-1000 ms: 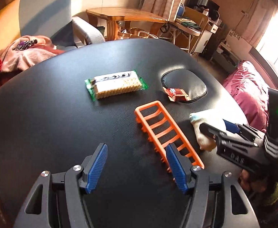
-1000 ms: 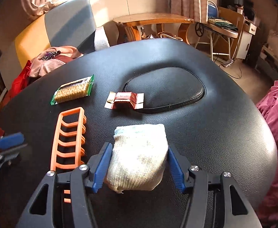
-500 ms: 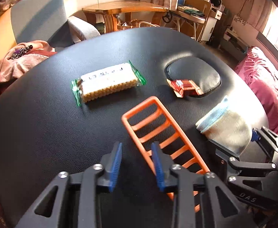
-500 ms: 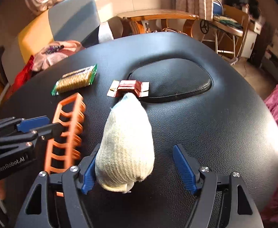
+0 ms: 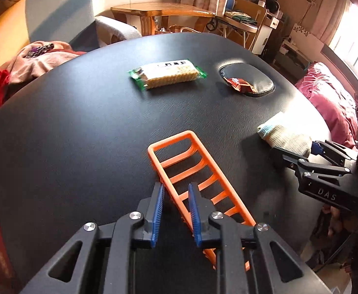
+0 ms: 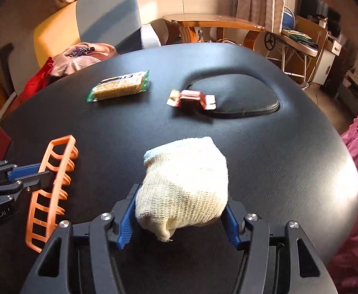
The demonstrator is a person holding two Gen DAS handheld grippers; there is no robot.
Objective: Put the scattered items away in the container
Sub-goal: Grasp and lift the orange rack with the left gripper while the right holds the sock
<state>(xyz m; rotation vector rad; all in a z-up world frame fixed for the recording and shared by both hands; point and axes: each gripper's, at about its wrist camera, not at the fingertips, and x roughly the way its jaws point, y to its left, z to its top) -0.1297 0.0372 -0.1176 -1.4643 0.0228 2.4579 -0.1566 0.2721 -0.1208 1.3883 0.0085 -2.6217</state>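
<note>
Left wrist view: the left gripper point(image 5: 176, 208) is seen pinched on the near long rail of the orange rack point(image 5: 198, 183), the rail lying between the two blue pads; the jaws have just been closing. The rack's long axis runs away from this gripper and slightly leftward, its rounded far end tilted up off the black table point(image 5: 80, 127). Right wrist view: the right gripper point(image 6: 179, 210) is seen with its jaws, which have just been closing, pressed on the rolled cream sock point(image 6: 183, 178), whose pale blue cuff points away from the tool. From the right gripper, the rack point(image 6: 54, 181) lies to the left, near but not touching the sock. No container is seen in either view, so the direction of the drop-off cannot be told. Beyond both grippers lie the cracker pack point(image 5: 166, 74), ahead and central, and the red wrapper point(image 5: 240, 85) at the edge of an oval pad point(image 5: 257, 80), well apart from both tools. The rack looks rigid, open-slatted plastic with short prongs; the sock looks soft and knitted.
</note>
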